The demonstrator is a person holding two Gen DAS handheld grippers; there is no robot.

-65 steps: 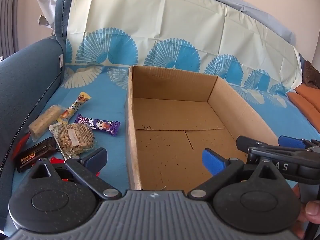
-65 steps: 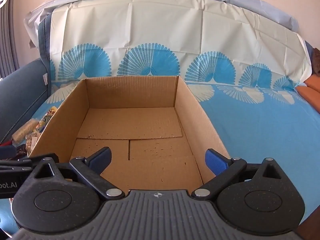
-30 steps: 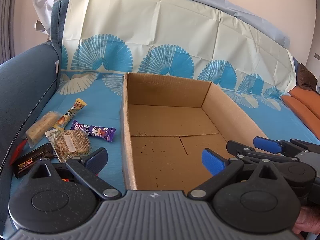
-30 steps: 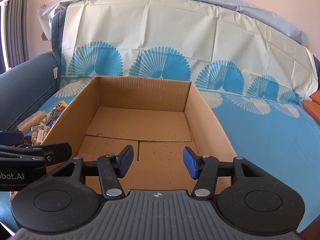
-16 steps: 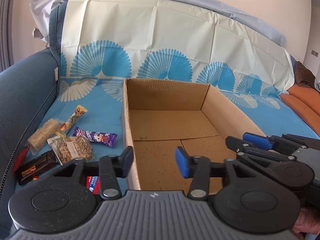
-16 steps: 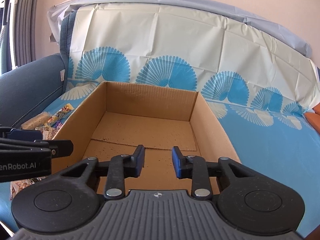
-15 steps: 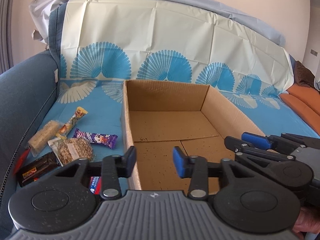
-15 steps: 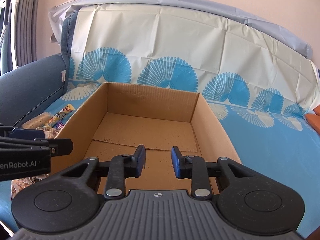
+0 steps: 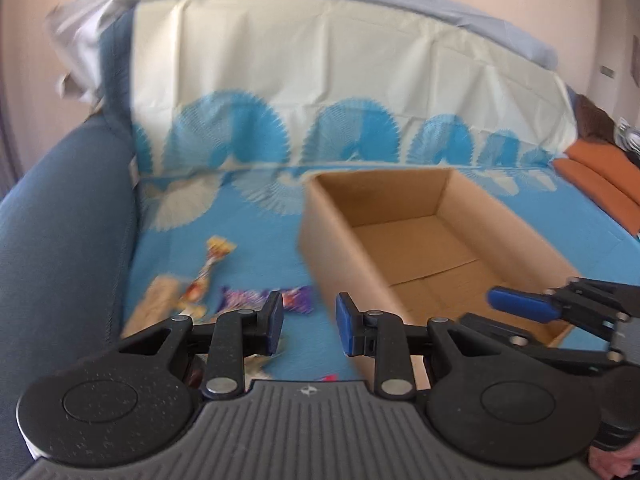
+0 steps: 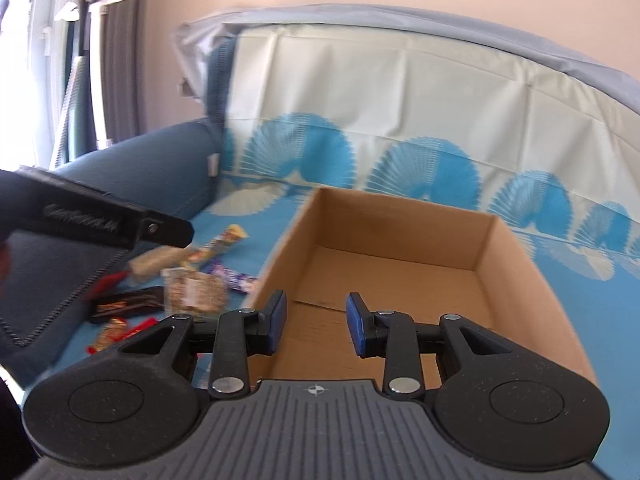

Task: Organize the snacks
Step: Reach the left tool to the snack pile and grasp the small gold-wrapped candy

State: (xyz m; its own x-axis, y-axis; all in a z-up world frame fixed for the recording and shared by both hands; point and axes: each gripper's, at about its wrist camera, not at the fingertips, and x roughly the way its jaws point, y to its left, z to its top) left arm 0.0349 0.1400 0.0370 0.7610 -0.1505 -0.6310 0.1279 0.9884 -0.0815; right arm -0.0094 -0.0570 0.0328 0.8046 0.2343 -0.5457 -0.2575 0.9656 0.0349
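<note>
- Two hand-held black grippers with blue finger pads showed: the left gripper (image 9: 309,328) and the right gripper (image 10: 316,322), each with its jaws partly apart around a narrow gap and holding nothing.
- Several wrapped snacks lay in a loose cluster on the blue patterned sofa cover (image 9: 264,236), left of the open brown cardboard box (image 10: 516,276).
- Just ahead of the left gripper's left finger lay the purple-wrapped chocolate bar (image 9: 264,298), with the yellow-ended candy wrapper (image 9: 212,264) and the pale cereal bar in clear wrap (image 9: 154,302) beyond it.
- From the right wrist view, the round seed cake in clear plastic (image 10: 194,290), the dark brown chocolate bar (image 10: 128,304) and a small red-and-gold wrapped sweet (image 10: 112,330) sat left of the right gripper.
- The box interior lay ahead of the right gripper.
- Writing on the wrappers was too blurred to read.
</note>
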